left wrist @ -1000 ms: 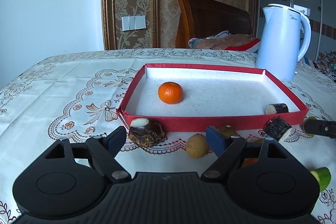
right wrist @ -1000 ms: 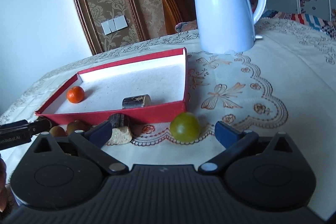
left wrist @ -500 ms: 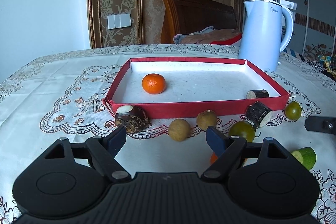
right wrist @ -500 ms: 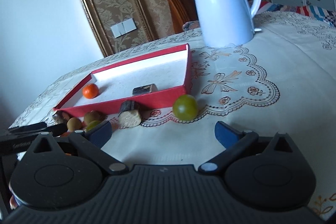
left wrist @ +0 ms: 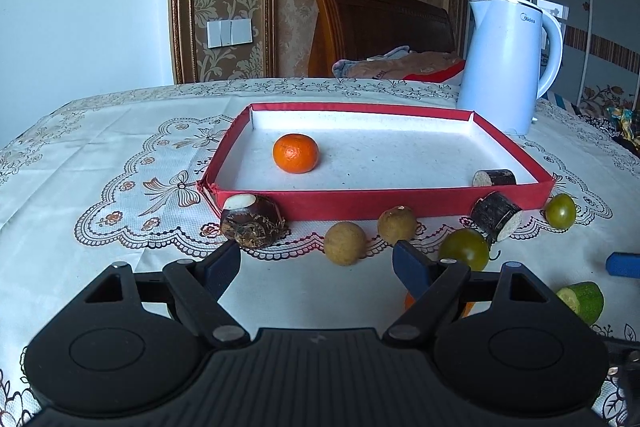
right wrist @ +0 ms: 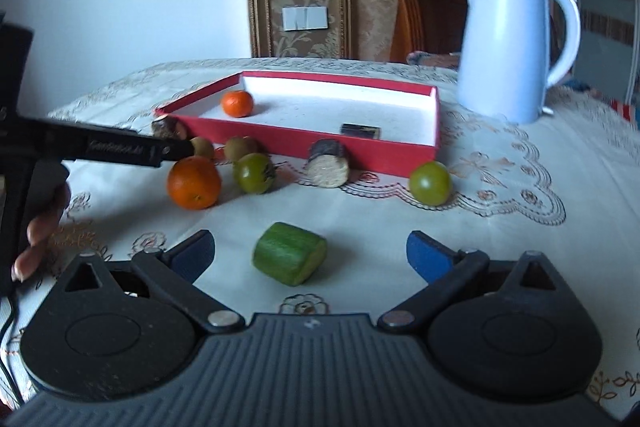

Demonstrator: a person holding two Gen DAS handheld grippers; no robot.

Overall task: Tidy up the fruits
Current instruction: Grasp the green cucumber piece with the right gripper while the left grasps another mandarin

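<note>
Between the blue pads of the right gripper (right wrist: 310,253) lies a green cylindrical cucumber piece (right wrist: 289,253) on the lace-patterned tablecloth (right wrist: 500,235); the jaws are closing but the pads do not yet touch it. This looks like the pick-up step for that piece. Next it needs the pads to meet its sides squarely, since it lies on its curved side and could roll, then a lift over the low wall of the red cardboard tray (right wrist: 400,155) ahead.

Ahead of the left gripper (left wrist: 316,261), which stands released and empty, sit a round tan longan (left wrist: 345,242) nearest, a second longan (left wrist: 397,225), and a dark brown taro chunk (left wrist: 251,221) beyond its left pad. Inside the tray are a small orange mandarin (left wrist: 295,153) and a dark sugarcane segment (left wrist: 494,178).

Only the right view shows the large orange (right wrist: 194,182) fully, and the person's fingers (right wrist: 38,239) on the left gripper's handle. Its own view shows that orange almost hidden behind its right finger.
</note>
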